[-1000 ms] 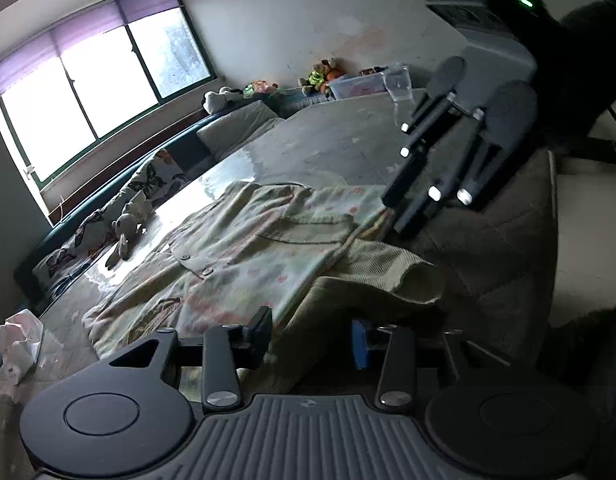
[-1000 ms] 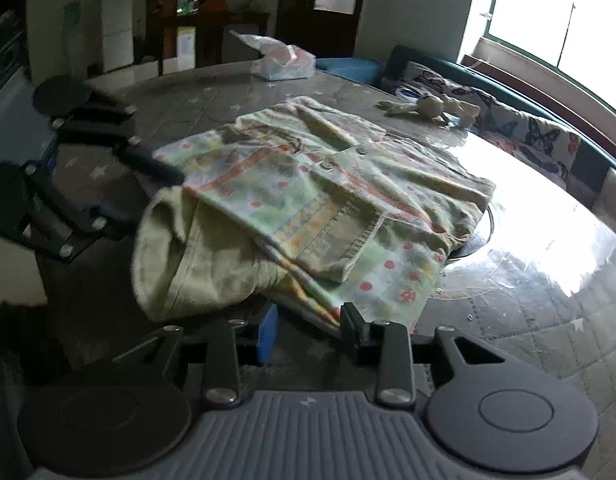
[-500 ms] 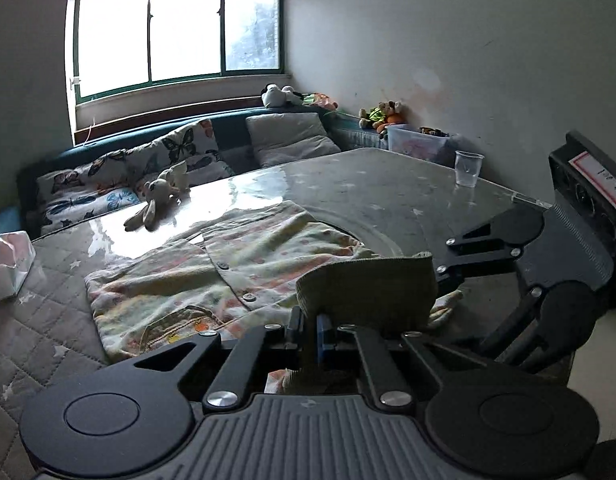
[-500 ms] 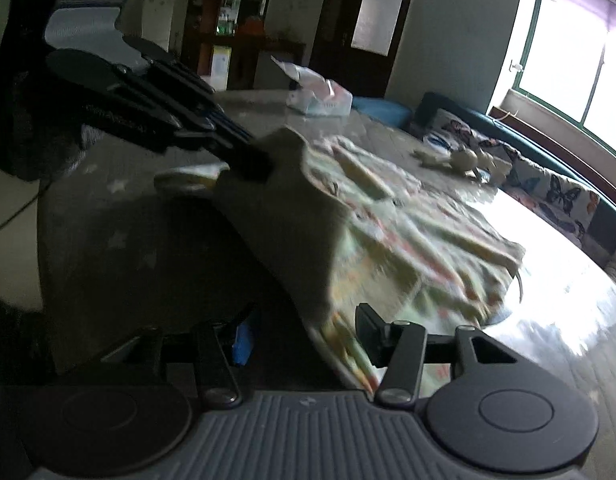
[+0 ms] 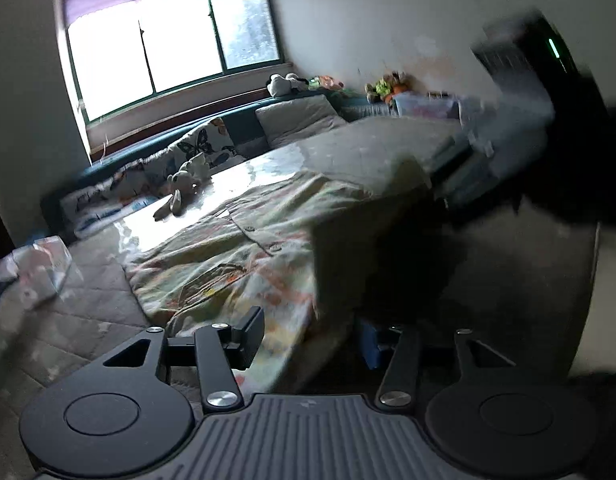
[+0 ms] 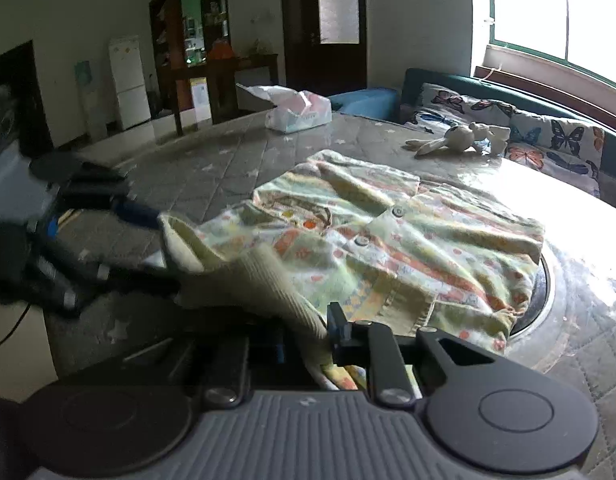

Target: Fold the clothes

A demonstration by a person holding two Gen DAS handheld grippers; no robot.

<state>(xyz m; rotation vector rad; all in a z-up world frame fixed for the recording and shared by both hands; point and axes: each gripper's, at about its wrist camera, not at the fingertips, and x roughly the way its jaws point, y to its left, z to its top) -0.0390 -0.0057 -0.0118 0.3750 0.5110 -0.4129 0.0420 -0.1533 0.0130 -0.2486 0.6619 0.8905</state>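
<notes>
Sleeve (image 6: pixel 244 280) now off left hand-held gripper (image 5: pixel 311 336)

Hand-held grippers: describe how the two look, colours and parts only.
Both match. The left hand-held gripper has a ribbed grey body, two round black discs, black linkage arms with silver pivot screws, and a blue pad on one finger. The right hand-held gripper is built alike; seen from the left wrist camera, its housing shows a green light.
</notes>
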